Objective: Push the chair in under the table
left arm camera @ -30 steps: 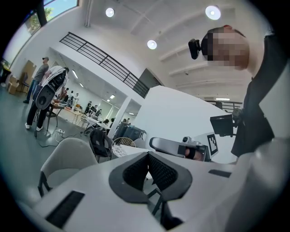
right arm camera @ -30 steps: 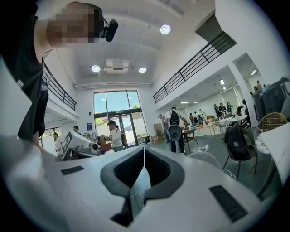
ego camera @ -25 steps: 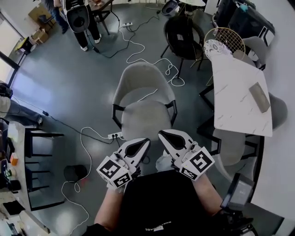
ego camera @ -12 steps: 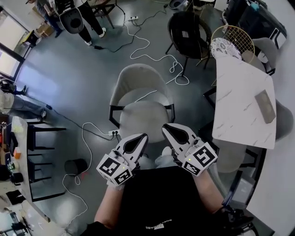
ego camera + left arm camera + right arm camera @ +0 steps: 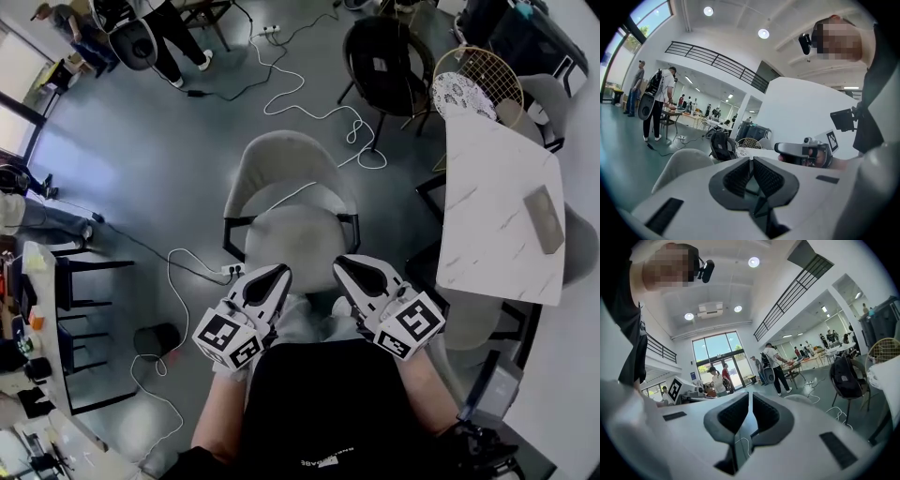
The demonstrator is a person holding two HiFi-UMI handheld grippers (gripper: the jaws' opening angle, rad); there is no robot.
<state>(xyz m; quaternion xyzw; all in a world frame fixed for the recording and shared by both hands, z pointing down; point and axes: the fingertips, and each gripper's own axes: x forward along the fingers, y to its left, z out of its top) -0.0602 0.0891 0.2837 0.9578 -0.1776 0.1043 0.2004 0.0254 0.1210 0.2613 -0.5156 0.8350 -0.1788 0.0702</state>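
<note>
A grey upholstered chair [image 5: 293, 202] with black legs stands on the floor ahead of me, away from the white marble table [image 5: 502, 211] at the right. Its back faces away from me. My left gripper [image 5: 273, 274] and right gripper [image 5: 346, 266] are side by side just short of the seat's near edge. Both are shut and hold nothing, and neither touches the chair. The left gripper view shows shut jaws, the chair's back [image 5: 680, 165] beyond them and the right gripper [image 5: 804, 153] beside. In the right gripper view the jaws are shut too, with the chair's top [image 5: 800, 399] past them.
Cables [image 5: 314, 111] and a power strip [image 5: 232, 273] lie on the floor round the chair. A black chair [image 5: 380, 58] and a gold wire chair [image 5: 473, 80] stand beyond it. Grey chairs [image 5: 469, 317] sit tucked at the table. People [image 5: 141, 33] stand far left.
Both grippers have drifted a little forward, towards the seat's near edge, and stayed shut. The chair stands where it was.
</note>
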